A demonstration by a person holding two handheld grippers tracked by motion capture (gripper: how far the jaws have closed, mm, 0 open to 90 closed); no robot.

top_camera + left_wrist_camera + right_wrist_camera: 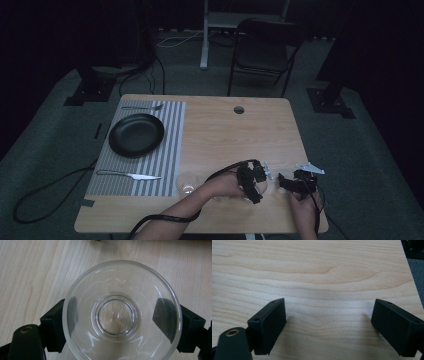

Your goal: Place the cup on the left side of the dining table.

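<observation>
The left gripper (120,317) has its jaws spread around a clear glass bowl (122,312), one on each side; whether they press it I cannot tell. The right gripper (329,322) is released over bare table (317,270). The bowl holds nothing

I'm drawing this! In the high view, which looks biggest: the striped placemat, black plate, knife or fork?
Largest to smallest, as they look:
1. striped placemat
2. black plate
3. knife
4. fork

The fork lies farther from the camera, so the knife's lead over it is unsure.
</observation>
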